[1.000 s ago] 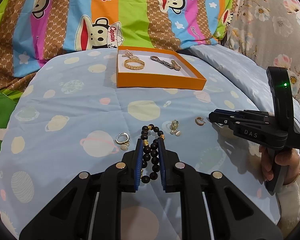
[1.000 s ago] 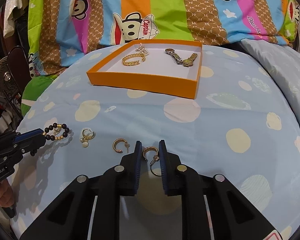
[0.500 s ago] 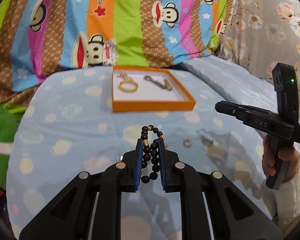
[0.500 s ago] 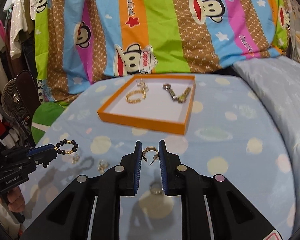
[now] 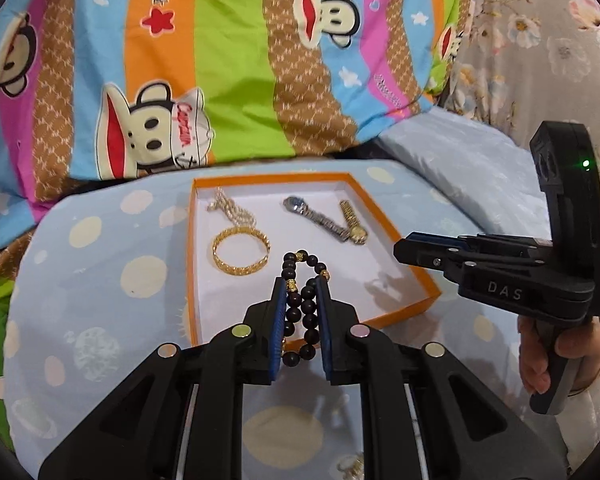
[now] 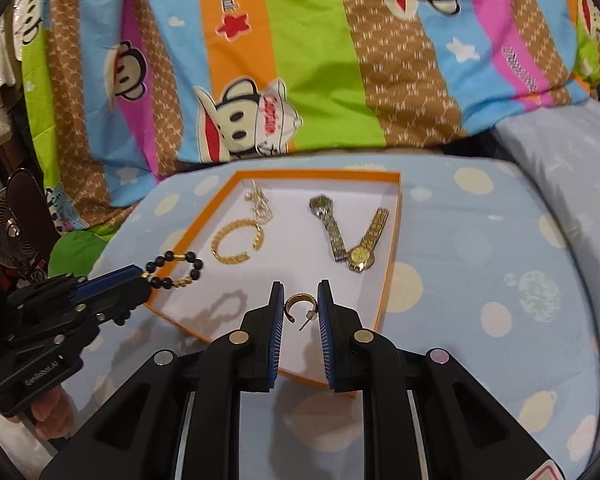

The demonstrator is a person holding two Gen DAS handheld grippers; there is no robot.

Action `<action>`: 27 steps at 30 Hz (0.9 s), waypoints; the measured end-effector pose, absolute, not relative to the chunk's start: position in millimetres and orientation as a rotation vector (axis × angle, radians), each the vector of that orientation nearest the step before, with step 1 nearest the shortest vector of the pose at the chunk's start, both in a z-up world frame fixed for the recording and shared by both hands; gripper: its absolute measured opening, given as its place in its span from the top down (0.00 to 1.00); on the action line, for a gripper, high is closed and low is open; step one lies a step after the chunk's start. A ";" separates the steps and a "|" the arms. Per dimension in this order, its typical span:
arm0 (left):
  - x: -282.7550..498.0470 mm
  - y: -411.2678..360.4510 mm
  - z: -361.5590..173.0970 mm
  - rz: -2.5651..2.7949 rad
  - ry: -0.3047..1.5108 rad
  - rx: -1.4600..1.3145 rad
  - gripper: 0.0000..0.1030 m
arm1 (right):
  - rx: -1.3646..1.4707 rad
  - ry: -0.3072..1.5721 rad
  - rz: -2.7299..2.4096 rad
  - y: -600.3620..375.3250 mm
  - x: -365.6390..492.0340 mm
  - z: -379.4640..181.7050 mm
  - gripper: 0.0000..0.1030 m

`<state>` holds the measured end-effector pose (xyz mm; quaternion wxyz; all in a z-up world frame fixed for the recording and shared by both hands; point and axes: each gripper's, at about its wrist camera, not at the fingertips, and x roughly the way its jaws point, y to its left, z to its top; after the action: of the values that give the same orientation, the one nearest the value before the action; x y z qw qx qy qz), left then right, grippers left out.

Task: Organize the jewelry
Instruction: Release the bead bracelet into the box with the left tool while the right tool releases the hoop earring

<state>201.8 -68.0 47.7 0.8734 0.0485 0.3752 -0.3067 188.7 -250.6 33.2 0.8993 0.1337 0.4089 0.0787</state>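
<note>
Left wrist: beaded bracelet (image 5: 300, 304) between fingers (image 5: 278, 320).

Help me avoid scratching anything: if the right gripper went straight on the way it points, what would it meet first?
Probably the watch in the tray. The right gripper, shut on the earring, points across bare tray floor toward it, though depth is unclear and it may pass above.

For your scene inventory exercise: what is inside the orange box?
Inside the orange box: a gold bangle, a pearl piece and a wristwatch. The box's near edge is hidden behind the gripper fingers.
</note>
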 end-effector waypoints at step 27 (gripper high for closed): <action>132.0 11.7 49.6 -0.401 0.697 0.047 0.42 | 0.388 0.633 0.031 -281.5 59.6 43.3 0.56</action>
<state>132.0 11.7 49.6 0.9201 0.0227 0.3391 -0.1949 59.6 -281.5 43.3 0.9317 0.1896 0.3094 0.0149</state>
